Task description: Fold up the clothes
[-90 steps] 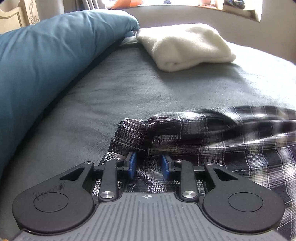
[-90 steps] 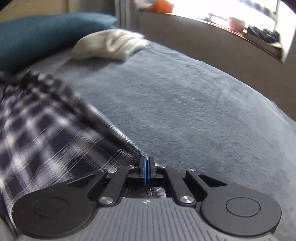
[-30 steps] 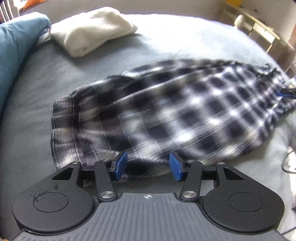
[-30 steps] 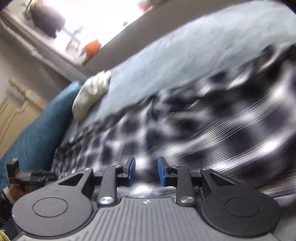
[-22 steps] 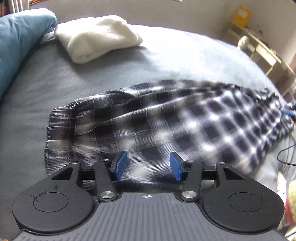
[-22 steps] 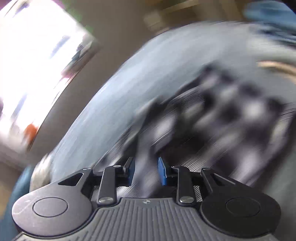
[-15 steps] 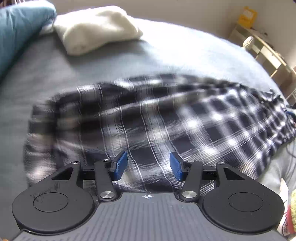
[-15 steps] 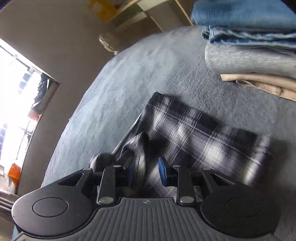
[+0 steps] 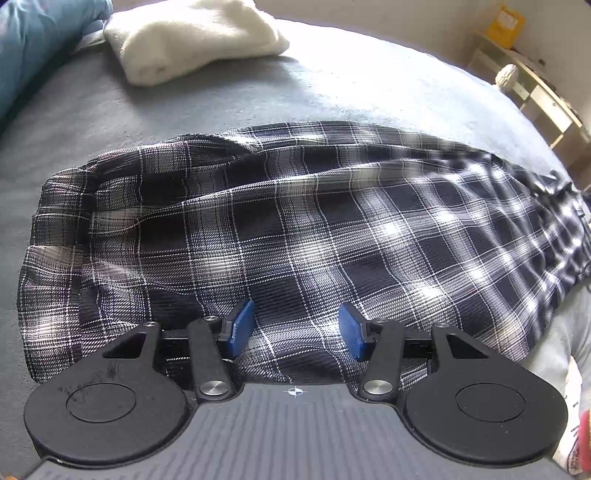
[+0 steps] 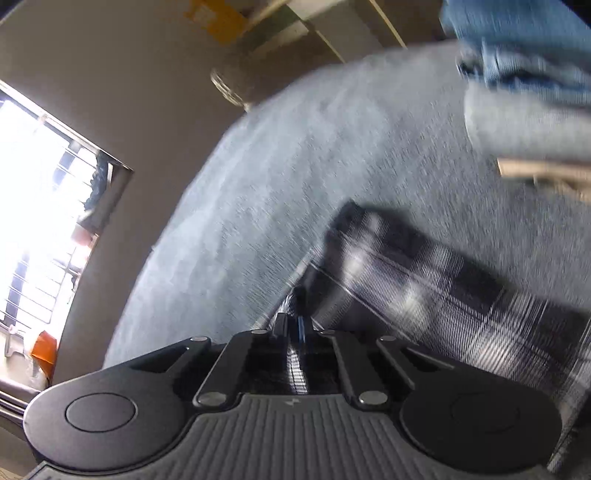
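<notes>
Sprawling across the grey blanket (image 9: 332, 92) lies your plaid shirt (image 9: 295, 221), lengthwise and rumpled. Your right gripper (image 10: 300, 328) has just been closing and now pinches the shirt's edge. Your left gripper (image 9: 295, 328) hangs spread above the cloth, grasping nothing. Folded clothes (image 10: 528, 85) sit stacked nearby; a cream towel (image 9: 192, 33) lies well beyond.

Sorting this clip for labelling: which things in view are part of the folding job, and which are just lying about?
In the job:
- plaid garment, spread on the bed
- right tool, shut on the garment's edge
- left tool, open over it

Lying about:
- white folded towel
- teal duvet
- stack of folded clothes
- shelf unit
</notes>
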The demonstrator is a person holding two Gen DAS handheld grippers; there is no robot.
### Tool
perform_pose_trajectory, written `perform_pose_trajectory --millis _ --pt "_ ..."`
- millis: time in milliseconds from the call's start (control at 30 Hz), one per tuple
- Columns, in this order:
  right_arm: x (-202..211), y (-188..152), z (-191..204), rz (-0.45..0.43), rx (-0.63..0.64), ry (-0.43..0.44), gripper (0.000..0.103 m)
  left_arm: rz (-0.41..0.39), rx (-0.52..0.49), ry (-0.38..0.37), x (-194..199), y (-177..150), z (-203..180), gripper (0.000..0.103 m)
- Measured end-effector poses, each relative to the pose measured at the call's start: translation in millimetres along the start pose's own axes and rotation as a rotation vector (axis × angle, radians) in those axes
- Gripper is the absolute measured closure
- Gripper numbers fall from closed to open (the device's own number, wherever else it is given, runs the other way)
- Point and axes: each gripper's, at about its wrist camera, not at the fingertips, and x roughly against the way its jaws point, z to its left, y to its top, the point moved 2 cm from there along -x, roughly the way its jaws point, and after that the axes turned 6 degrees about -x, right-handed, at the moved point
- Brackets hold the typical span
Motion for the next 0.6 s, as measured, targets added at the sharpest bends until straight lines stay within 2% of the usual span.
perform_pose_trajectory --millis 100,200,300,367,433,467,500,567,600 --pt "18.4 11.8 3.3 -0.055 -0.039 0.013 0.102 -0.002 0.004 -0.002 -2.1 0.7 0.1 0.052" --pt "29.5 18.4 7.0 -0.077 -0.011 0.011 0.102 -0.006 0.006 -0.005 -3.6 0.3 1.0 0.052" --pt "21.8 9.7 0.3 0.013 0.003 -0.025 0.099 -0.008 0.013 -0.008 -4.6 0.4 2.6 0.052" --pt "6.1 -0.2 -5.7 0.072 0.010 -0.090 0.092 -0.008 0.016 -0.007 -4.5 0.5 3.3 0.052" --pt "-6.4 -9.8 -9.2 0.096 0.021 -0.119 0.063 -0.008 0.020 -0.004 -4.1 0.9 3.4 0.052" --pt "-11.1 -14.5 -10.4 0.102 0.023 -0.123 0.060 -0.008 0.021 -0.001 -4.2 1.0 2.8 0.052" --pt "-15.8 -19.2 -11.6 0.108 0.025 -0.128 0.061 -0.010 0.023 0.002 -4.0 0.9 2.2 0.052" --pt "-16.1 -23.3 -6.0 0.103 0.053 -0.072 0.078 -0.012 0.025 0.005 -3.0 -0.7 2.3 0.052" --pt "-16.1 -25.2 -3.0 0.100 0.068 -0.043 0.100 -0.013 0.026 0.006 -2.7 -1.5 2.6 0.052"
